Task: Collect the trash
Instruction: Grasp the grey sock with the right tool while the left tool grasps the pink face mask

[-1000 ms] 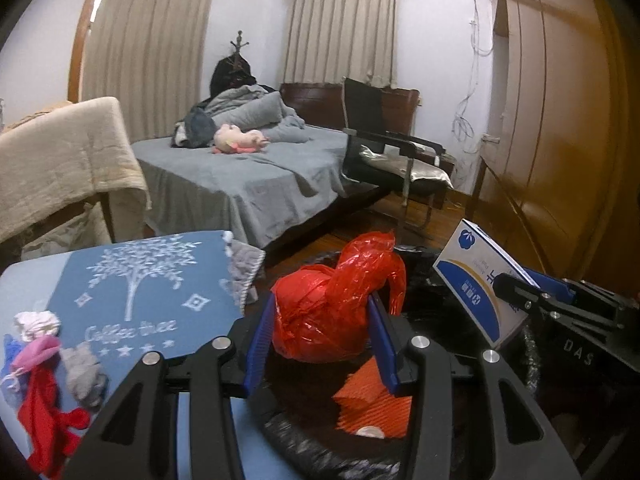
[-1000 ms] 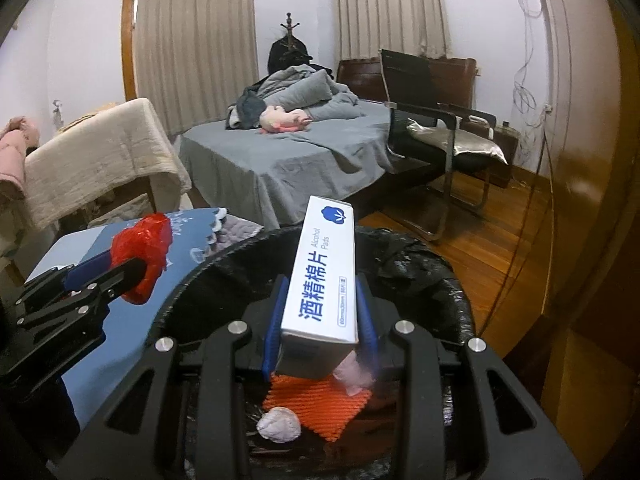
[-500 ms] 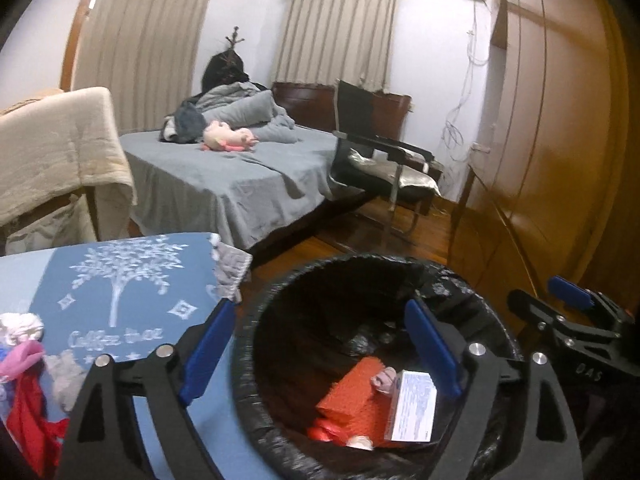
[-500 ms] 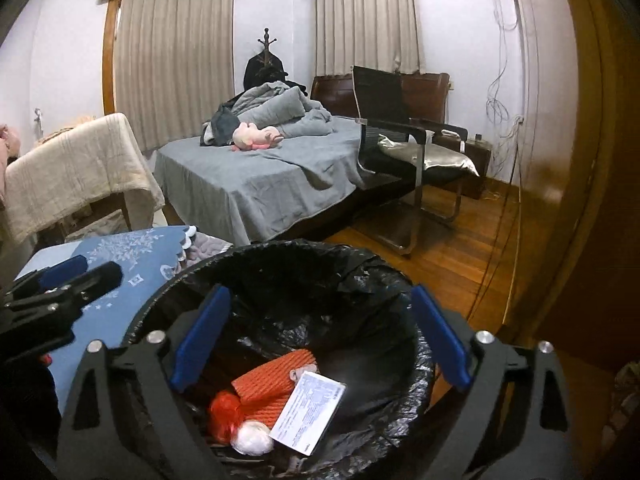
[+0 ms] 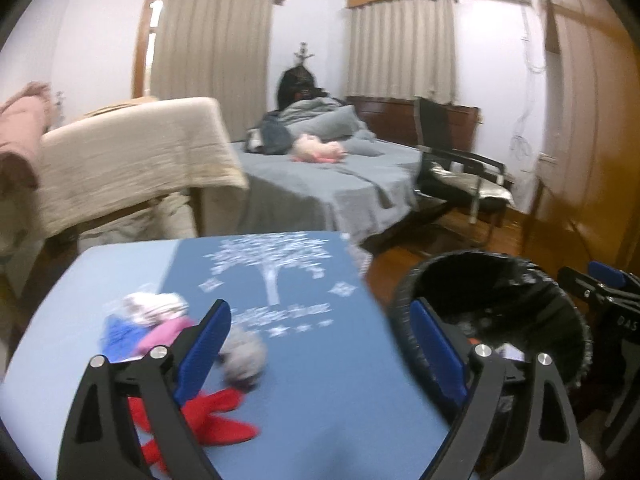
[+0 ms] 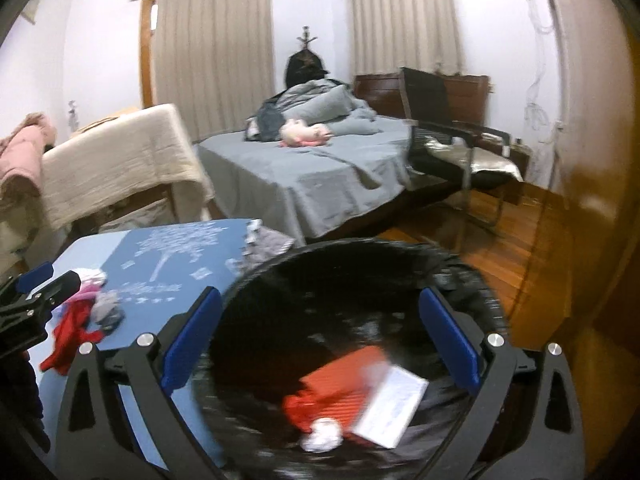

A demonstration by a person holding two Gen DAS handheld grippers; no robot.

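While both tools hang spread and empty, contents are listed relative to the black-lined trash bin (image 6: 472, 280).

Left gripper (image 5: 316, 348): jaws wide apart, holding nothing, over the blue tablecloth (image 5: 280, 280) just left of the bin.

Right gripper (image 6: 320, 336): jaws wide apart, holding nothing, directly above the bin's mouth.

Inside the bin: white box (image 6: 392, 408), orange-red ribbed piece (image 6: 340, 376), crumpled red bag (image 6: 300, 408), white wad (image 6: 322, 434).

Left of the bin, on the cloth: red scrap (image 5: 224, 412), grey wad (image 5: 244, 356), pink piece (image 5: 164, 332), blue piece (image 5: 120, 334), white wad (image 5: 154, 306), bunched together; edges blurred.

Beyond the bin: bed (image 6: 312, 168), chair (image 6: 444, 136).
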